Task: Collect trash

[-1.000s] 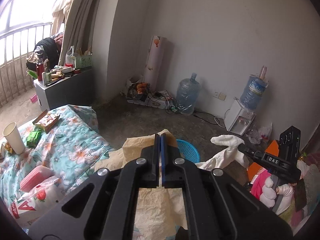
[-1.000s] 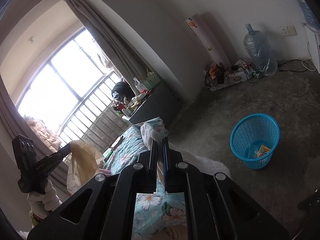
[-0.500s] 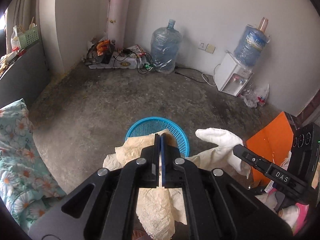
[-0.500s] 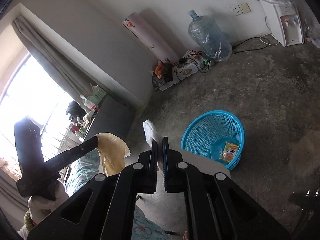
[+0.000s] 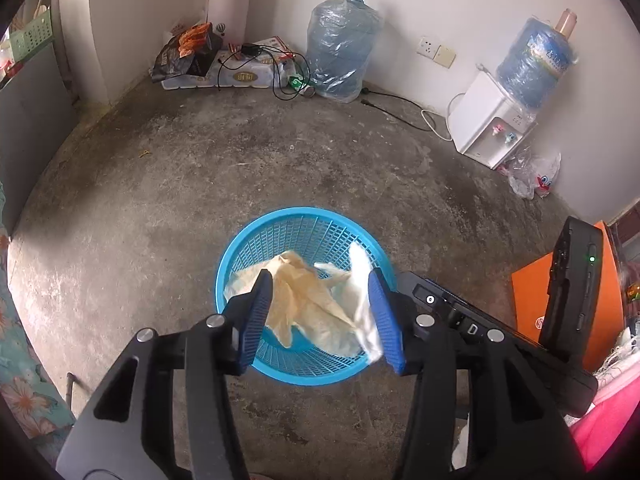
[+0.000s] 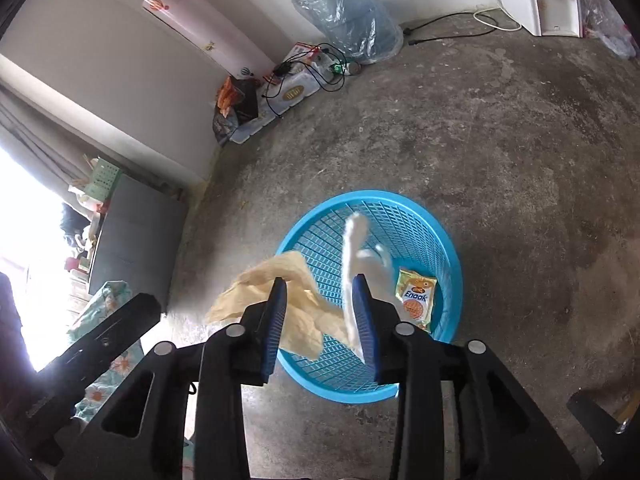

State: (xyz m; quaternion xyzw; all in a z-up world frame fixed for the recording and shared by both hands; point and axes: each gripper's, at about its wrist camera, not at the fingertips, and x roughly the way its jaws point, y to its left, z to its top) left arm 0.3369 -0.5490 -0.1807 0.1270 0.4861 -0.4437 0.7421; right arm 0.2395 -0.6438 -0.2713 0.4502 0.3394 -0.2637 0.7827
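A blue mesh basket (image 5: 296, 224) (image 6: 416, 216) stands on the concrete floor below both grippers. My left gripper (image 5: 320, 316) is open above it, and a crumpled tan paper (image 5: 304, 300) (image 6: 276, 276) falls loose between its fingers into the basket. My right gripper (image 6: 320, 324) is open too, and a white tissue (image 6: 354, 248) (image 5: 360, 280) drops away from its right finger. An orange snack packet (image 6: 416, 298) lies inside the basket.
A big water bottle (image 5: 340, 44), a white water dispenser (image 5: 488, 120), boxes with cables (image 5: 240, 68) and a plastic bag (image 5: 532, 172) line the far wall. A grey cabinet (image 6: 132, 240) and a floral-covered table edge (image 5: 16, 360) are at left. An orange board (image 5: 532, 300) is at right.
Both grippers swung from the table to over the basket and opened. The tan paper and the white tissue, held before, are now released and falling into the basket.
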